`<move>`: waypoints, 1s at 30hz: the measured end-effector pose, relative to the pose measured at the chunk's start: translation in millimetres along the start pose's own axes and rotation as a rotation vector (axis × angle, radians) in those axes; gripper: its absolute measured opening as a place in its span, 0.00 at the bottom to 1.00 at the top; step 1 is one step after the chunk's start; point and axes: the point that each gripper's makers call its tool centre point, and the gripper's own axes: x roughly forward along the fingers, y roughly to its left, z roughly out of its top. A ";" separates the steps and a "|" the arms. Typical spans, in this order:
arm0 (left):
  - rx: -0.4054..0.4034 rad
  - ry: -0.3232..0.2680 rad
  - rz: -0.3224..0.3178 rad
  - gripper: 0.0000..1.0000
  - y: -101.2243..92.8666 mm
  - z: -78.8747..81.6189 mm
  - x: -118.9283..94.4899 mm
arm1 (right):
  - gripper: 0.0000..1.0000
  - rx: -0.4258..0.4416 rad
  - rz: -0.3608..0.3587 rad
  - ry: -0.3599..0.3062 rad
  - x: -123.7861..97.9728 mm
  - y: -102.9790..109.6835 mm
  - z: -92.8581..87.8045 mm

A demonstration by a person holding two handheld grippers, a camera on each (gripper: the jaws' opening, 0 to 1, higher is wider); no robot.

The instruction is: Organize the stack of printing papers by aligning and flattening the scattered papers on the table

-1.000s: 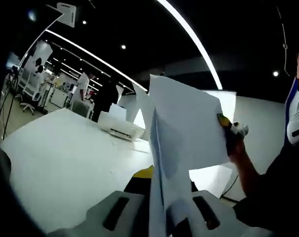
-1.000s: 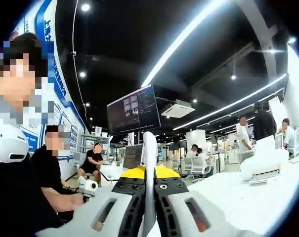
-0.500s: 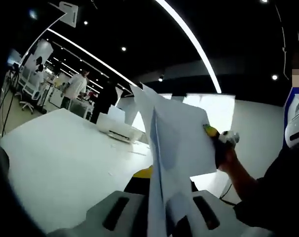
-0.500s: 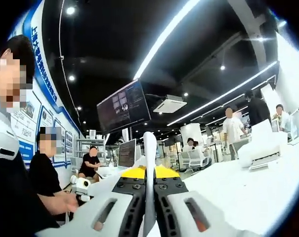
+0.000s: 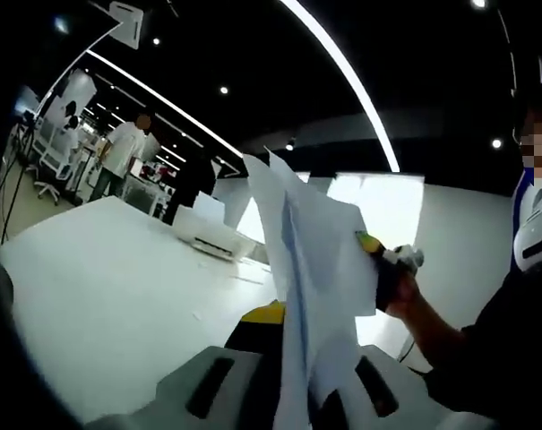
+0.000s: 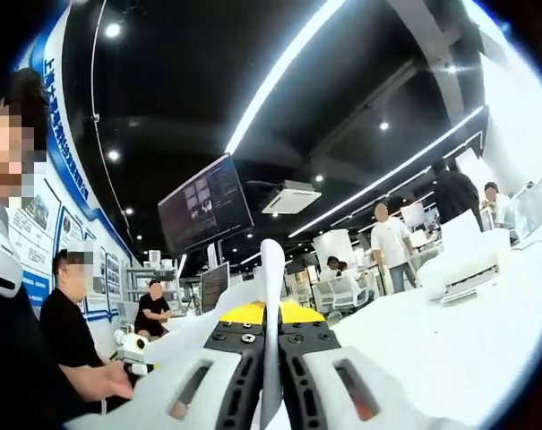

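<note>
A white table (image 5: 100, 296) is seen at left, a printer (image 5: 210, 235) at its far edge. The papers (image 5: 311, 269) are held upright above the table, pinched at the bottom by the left gripper (image 5: 293, 394). Their other edge is clamped edge-on in the right gripper (image 6: 269, 376).

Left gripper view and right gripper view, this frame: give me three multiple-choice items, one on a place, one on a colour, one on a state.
1. Where is the white printer?
A. On the table behind the papers
B. On the floor
C. On a chair

2. What colour are the papers?
A. Yellow
B. White
C. Green

3. How are the right tongs?
A. Wide open
B. Shut on the papers
C. Resting flat on the table

Key: 1 A, the printer sits on the table; 2 B, the papers are white; 3 B, the right tongs pinch the sheets edge-on.
</note>
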 end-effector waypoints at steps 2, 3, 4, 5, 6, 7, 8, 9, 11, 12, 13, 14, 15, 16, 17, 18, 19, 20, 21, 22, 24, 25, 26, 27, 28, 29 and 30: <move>-0.001 -0.001 -0.003 0.06 -0.6 0.1 -0.1 | 0.00 0.007 0.000 -0.008 1.8 -2.0 -0.1; -0.002 -0.001 -0.004 0.06 -0.8 0.0 -0.1 | 0.00 0.013 0.000 -0.011 2.8 -2.7 -0.3; -0.004 -0.001 -0.005 0.06 -0.9 0.0 0.0 | 0.00 0.017 0.002 -0.012 3.6 -3.0 -0.4; -0.004 -0.001 -0.006 0.06 -1.0 -0.1 0.0 | 0.00 0.018 0.004 -0.012 4.5 -2.9 -0.8; -0.005 -0.001 -0.008 0.06 1.1 1.0 -0.8 | 0.00 0.016 0.007 -0.011 6.6 -2.7 -1.7; -0.006 -0.002 -0.010 0.06 1.9 1.5 -1.1 | 0.00 0.014 0.008 -0.007 8.0 -3.2 -2.8; -0.006 -0.002 -0.011 0.06 1.5 1.6 -1.0 | 0.00 0.013 0.009 -0.004 8.8 -3.5 -3.6; -0.006 -0.002 -0.013 0.06 1.3 1.8 -0.9 | 0.00 0.011 0.009 -0.001 9.6 -3.5 -4.5; -0.003 -0.002 -0.018 0.06 -0.3 2.1 -0.4 | 0.00 -0.020 0.003 0.026 10.9 -5.6 -10.5; -0.002 -0.001 -0.019 0.06 -1.0 2.1 -0.2 | 0.00 -0.028 0.001 0.032 10.7 -6.4 -11.8; -0.001 0.001 -0.018 0.06 -1.2 2.4 -0.4 | 0.00 -0.040 0.006 0.047 9.9 -7.1 -13.3; 0.001 0.002 -0.018 0.06 -1.5 2.8 -0.6 | 0.00 -0.053 0.010 0.063 9.2 -7.9 -14.8; 0.003 0.004 -0.018 0.06 -1.8 3.1 -0.8 | 0.00 -0.065 0.015 0.078 8.4 -8.6 -16.3; 0.004 0.005 -0.018 0.06 -2.1 3.5 -1.0 | 0.00 -0.077 0.019 0.093 7.6 -9.4 -17.8; 0.005 0.004 -0.017 0.06 -2.1 4.2 -1.2 | 0.00 -0.085 0.035 0.120 6.4 -8.6 -19.3; 0.005 0.003 -0.017 0.06 -2.0 4.8 -1.3 | 0.00 -0.092 0.052 0.148 5.2 -7.9 -20.9; 0.006 0.002 -0.016 0.06 -1.9 5.5 -1.5 | 0.00 -0.100 0.068 0.175 3.9 -7.1 -22.4; 0.006 0.003 -0.015 0.06 -1.8 5.4 -1.5 | 0.00 -0.110 0.062 0.172 3.3 -6.2 -19.5; 0.007 0.003 -0.015 0.06 -1.9 5.2 -1.4 | 0.00 -0.123 0.060 0.174 1.7 -6.4 -17.8; 0.008 0.004 -0.016 0.06 -2.0 5.0 -1.3 | 0.00 -0.135 0.060 0.172 0.3 -4.8 -15.7; 0.007 0.006 -0.020 0.06 -3.2 3.8 -0.2 | 0.00 -0.155 0.072 0.176 -1.1 -3.1 -13.0; 0.005 0.008 -0.023 0.06 -4.1 3.0 0.9 | 0.00 -0.163 0.077 0.181 -1.2 -1.9 -12.8; 0.004 0.010 -0.025 0.06 -5.1 2.4 1.7 | 0.00 -0.164 0.078 0.182 -1.2 -2.3 -12.7; 0.005 0.015 -0.033 0.06 -7.7 0.7 3.5 | 0.00 -0.168 0.080 0.184 -1.2 -2.2 -12.9; 0.006 0.020 -0.037 0.06 -9.1 -0.8 4.7 | 0.00 -0.165 0.081 0.185 -1.2 -2.9 -13.2; 0.008 0.025 -0.040 0.06 -10.4 -2.4 5.7 | 0.00 -0.158 0.081 0.187 -1.2 -3.2 -14.2; 0.009 0.027 -0.042 0.07 -11.1 -3.3 6.1 | 0.00 -0.154 0.081 0.189 -1.3 -4.6 -14.9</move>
